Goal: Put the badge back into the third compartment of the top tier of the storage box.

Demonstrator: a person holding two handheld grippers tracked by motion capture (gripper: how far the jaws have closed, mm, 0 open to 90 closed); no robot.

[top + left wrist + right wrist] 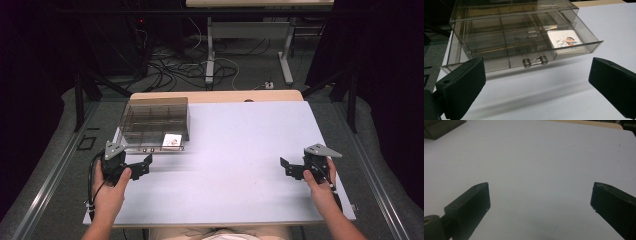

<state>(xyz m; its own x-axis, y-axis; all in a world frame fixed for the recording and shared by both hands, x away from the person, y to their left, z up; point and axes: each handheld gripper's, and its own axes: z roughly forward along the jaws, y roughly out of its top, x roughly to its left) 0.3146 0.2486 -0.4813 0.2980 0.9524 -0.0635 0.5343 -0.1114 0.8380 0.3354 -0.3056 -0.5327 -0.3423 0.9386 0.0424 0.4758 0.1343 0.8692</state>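
Item: L gripper (536,82) released, near open drawer (529,53) w/ card (564,41); R gripper (539,207) released; risk: missed knob (534,61) shoves organizer (155,117).

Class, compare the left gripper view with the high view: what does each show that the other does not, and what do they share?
Left gripper view alone: the drawer's small handle up close, and the cartoon figure printed on the white card. High view alone: both hands, the right gripper, and the floor cables. Shared: the clear drawer box, its drawer pulled out, the card inside it, the white table and the open left gripper.
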